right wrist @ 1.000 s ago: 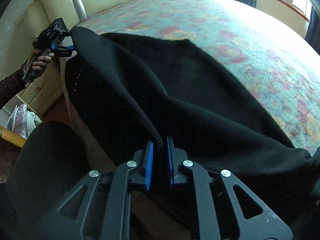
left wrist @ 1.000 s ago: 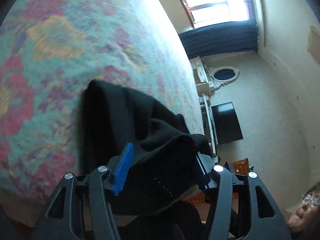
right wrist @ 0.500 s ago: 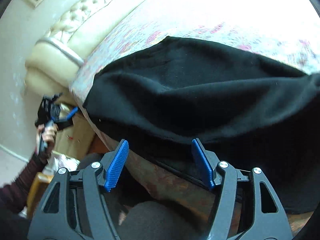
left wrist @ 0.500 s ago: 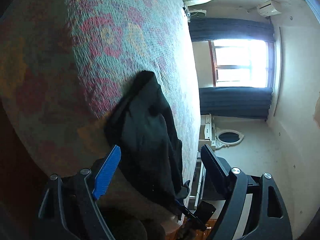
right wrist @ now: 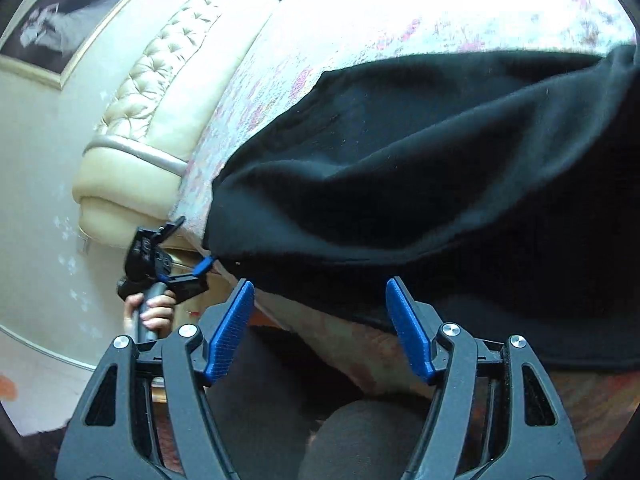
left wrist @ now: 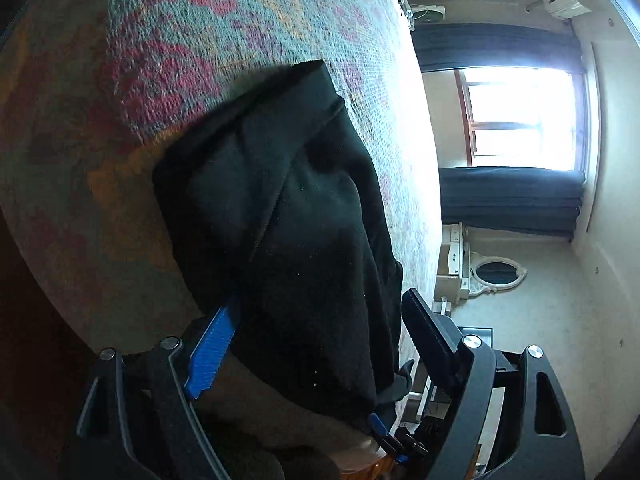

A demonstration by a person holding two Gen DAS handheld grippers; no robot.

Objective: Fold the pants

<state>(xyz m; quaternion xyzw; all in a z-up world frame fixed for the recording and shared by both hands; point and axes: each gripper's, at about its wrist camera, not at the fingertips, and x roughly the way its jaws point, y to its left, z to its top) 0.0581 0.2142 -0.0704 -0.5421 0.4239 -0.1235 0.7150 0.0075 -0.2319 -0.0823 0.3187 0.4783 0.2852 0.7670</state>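
The black pants (left wrist: 288,216) lie folded over on the floral bedspread (left wrist: 200,40), with one edge hanging over the near side of the bed. My left gripper (left wrist: 316,328) is open with the hanging edge of the pants between its spread fingers; I cannot tell whether a finger touches the cloth. In the right wrist view the pants (right wrist: 420,168) spread across the bedspread (right wrist: 440,12). My right gripper (right wrist: 320,320) is open and empty just below their hanging edge. The left gripper (right wrist: 188,268) shows there too, at the pants' left corner.
A cream tufted headboard (right wrist: 168,92) stands at the bed's left end, with a framed picture (right wrist: 60,24) on the wall. A bright window (left wrist: 524,120) with dark curtains, an oval mirror (left wrist: 496,274) and furniture lie beyond the bed. Dark-clothed legs (right wrist: 320,420) are below the right gripper.
Both grippers have opened and let go of the pants, which now rest folded on the bed. Both have drawn back to the bed's edge; the left one has since come closer to the pants.
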